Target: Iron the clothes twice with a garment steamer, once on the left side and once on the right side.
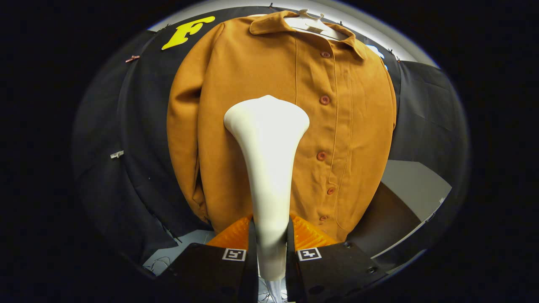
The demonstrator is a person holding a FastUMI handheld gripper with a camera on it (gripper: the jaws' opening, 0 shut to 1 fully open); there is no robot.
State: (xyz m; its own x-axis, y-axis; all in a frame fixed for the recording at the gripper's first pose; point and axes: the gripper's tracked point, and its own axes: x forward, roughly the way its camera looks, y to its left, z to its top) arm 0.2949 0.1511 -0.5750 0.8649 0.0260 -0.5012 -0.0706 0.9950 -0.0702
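The gripper (269, 240) is closed on the narrow handle of a white plastic garment steamer (267, 168), one finger pressing each side of it. The steamer rises straight ahead from between the fingers and widens into a flat, flared head. Just beyond that head hangs a mustard-brown button-front jacket (236, 84) with a collar, its row of round reddish buttons (324, 99) running down beside the steamer head. The jacket hangs on a white hanger (309, 23) against the black cloth wall (126, 139).
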